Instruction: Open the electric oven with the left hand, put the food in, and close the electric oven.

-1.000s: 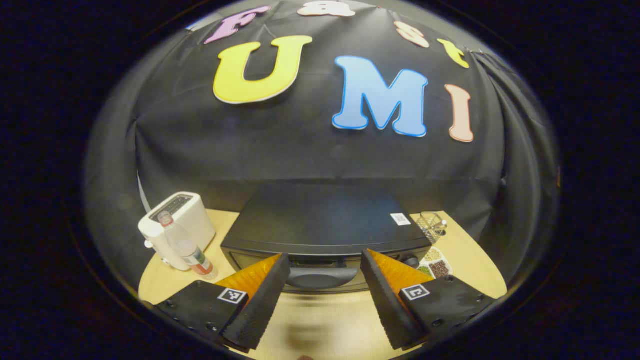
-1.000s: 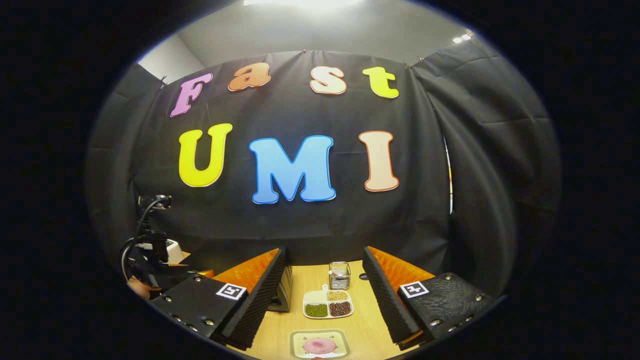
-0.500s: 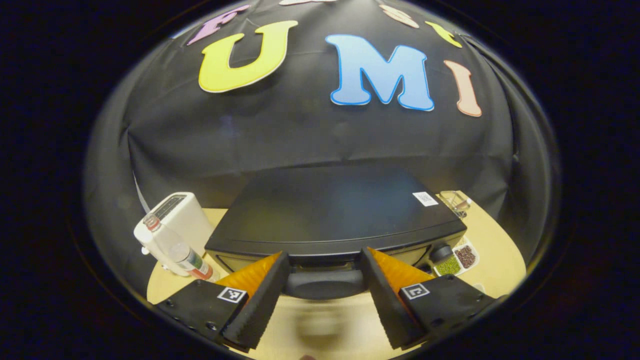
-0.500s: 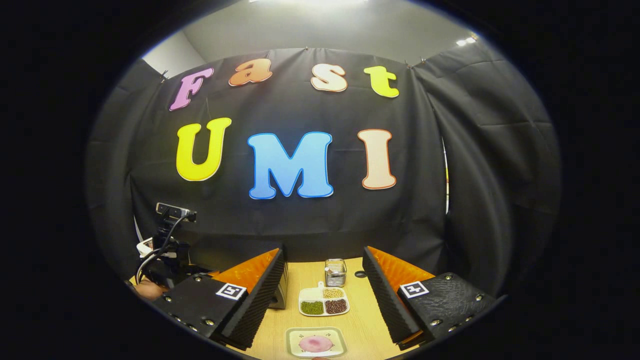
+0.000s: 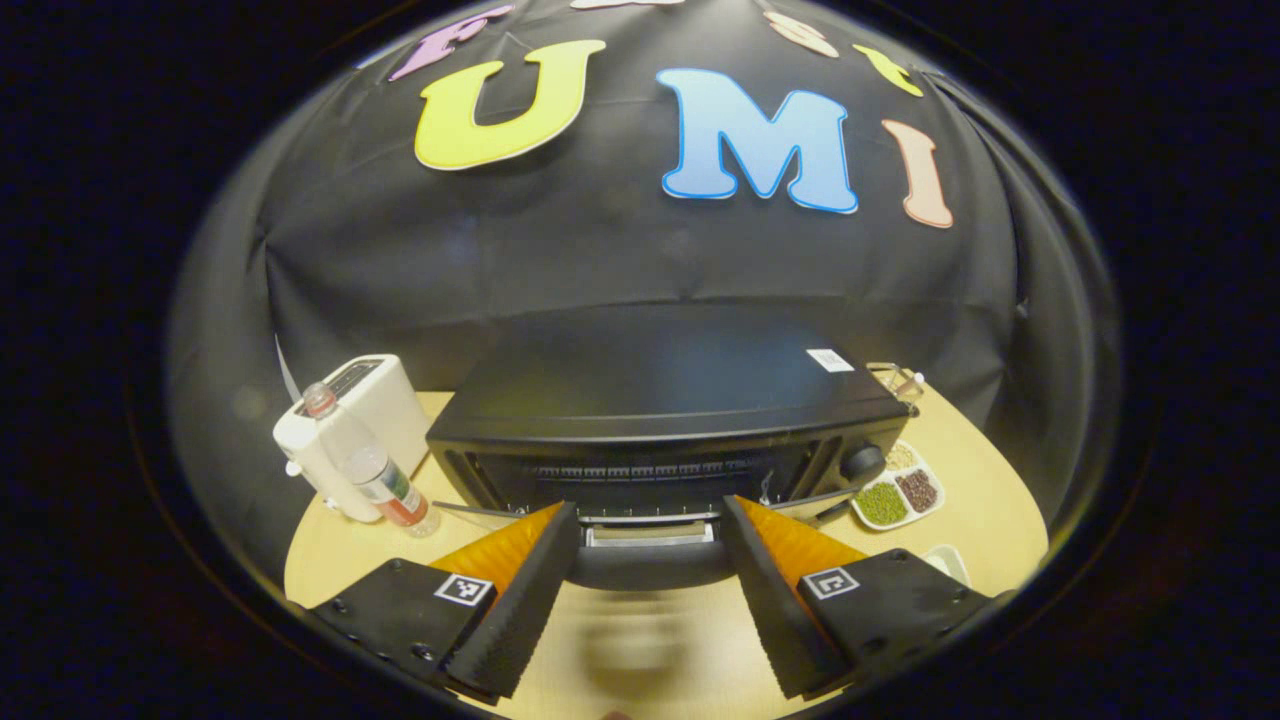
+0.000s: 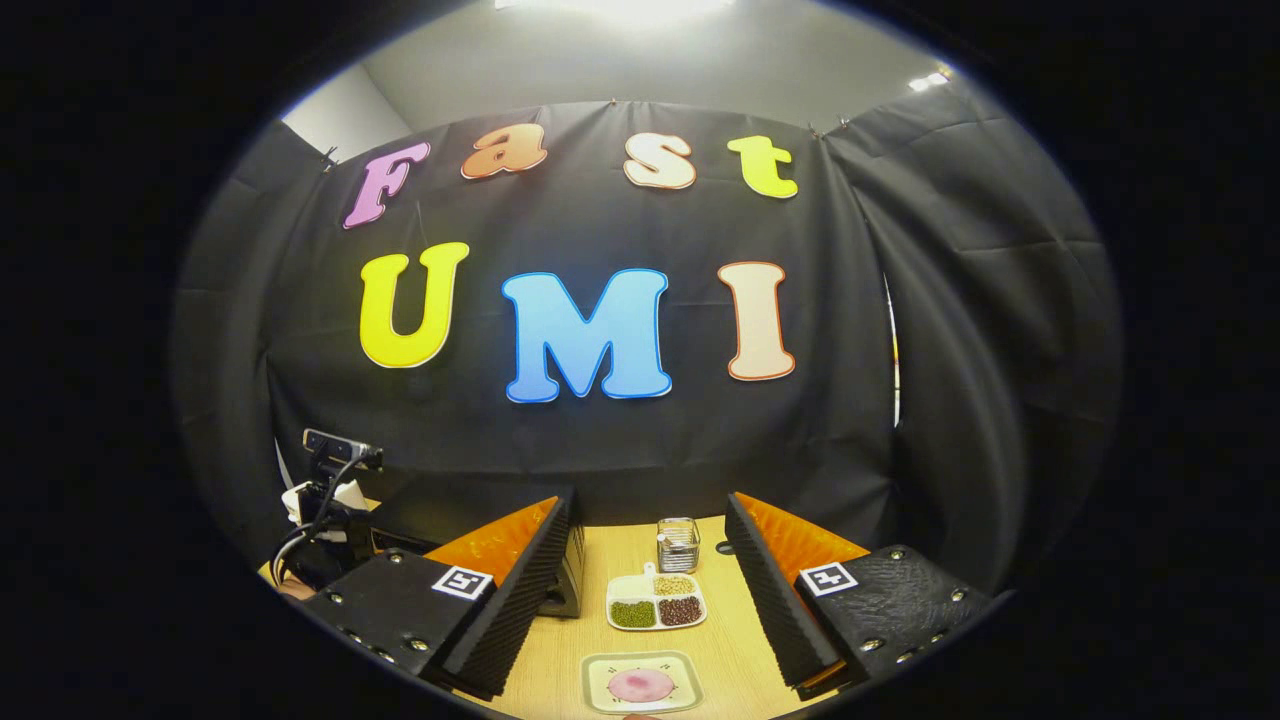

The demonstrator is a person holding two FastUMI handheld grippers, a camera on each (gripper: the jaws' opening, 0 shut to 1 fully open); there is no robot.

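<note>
Left gripper [image 5: 648, 585], jaws apart around the oven door handle [image 5: 648, 565], opening it; next, swing the door fully down.

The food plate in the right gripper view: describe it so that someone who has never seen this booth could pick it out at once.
Start at the black electric oven on the wooden table. To its right a divided dish holds green, pale and dark beans. The food plate lies nearer the camera than that dish, between the right gripper fingers: a pale square plate without compartments, with one round pink piece of food at its middle.
</note>
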